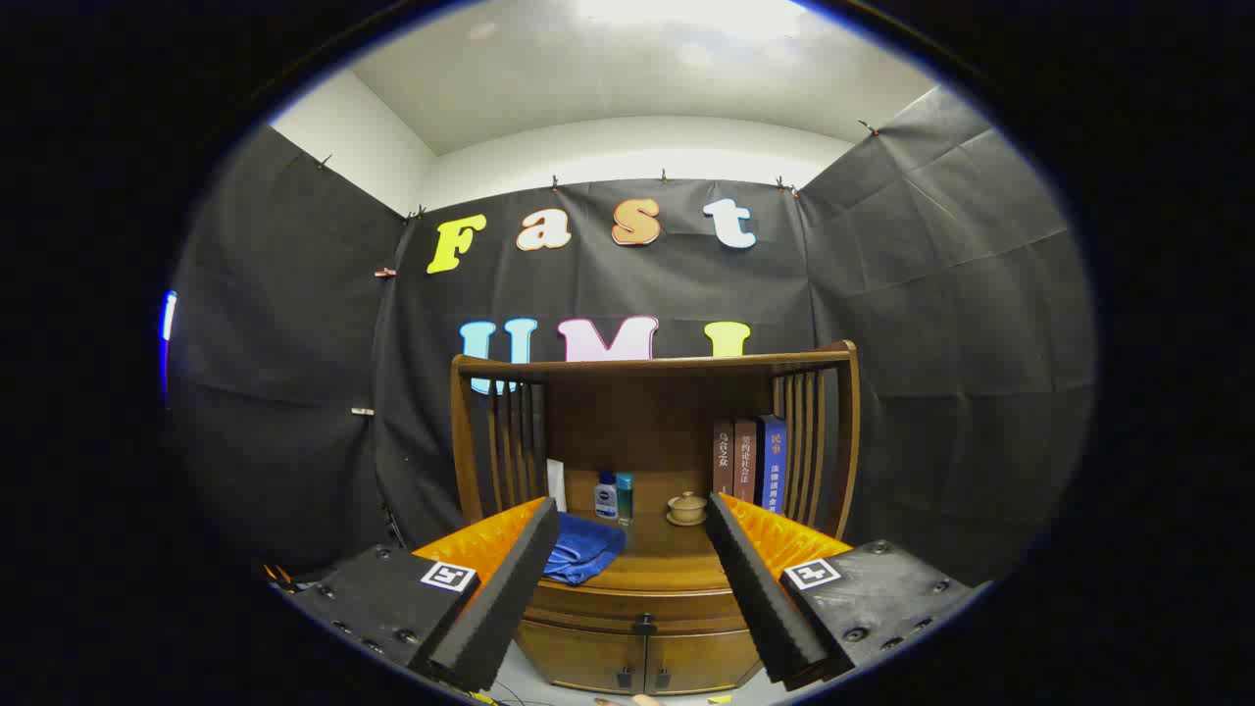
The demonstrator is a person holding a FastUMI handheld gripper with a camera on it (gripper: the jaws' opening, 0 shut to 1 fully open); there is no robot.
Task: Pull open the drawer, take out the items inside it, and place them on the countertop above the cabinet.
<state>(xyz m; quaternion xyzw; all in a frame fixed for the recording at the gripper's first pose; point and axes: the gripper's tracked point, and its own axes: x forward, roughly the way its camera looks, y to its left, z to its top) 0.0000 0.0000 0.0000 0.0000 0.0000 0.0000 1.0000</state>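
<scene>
Drawer point(642, 608) closed in the wooden cabinet point(637, 657), small dark knob point(644, 622) facing out, just below the desk point(667, 564). Claw point(632, 520) spread wide and empty, touching nothing. Beyond: blue cloth point(583, 549), bottles point(614, 495), lidded cup point(686, 507), books point(750, 463).

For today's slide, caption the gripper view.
Open fingers face a wooden cabinet, its drawer shut, blue cloth on top.

The 1 camera rides on the gripper point(632, 579) and looks forward along its 2 spread fingers point(510, 588), level, facing the front of the wooden cabinet point(637, 647) from near, a little above its bench point(667, 564).
</scene>
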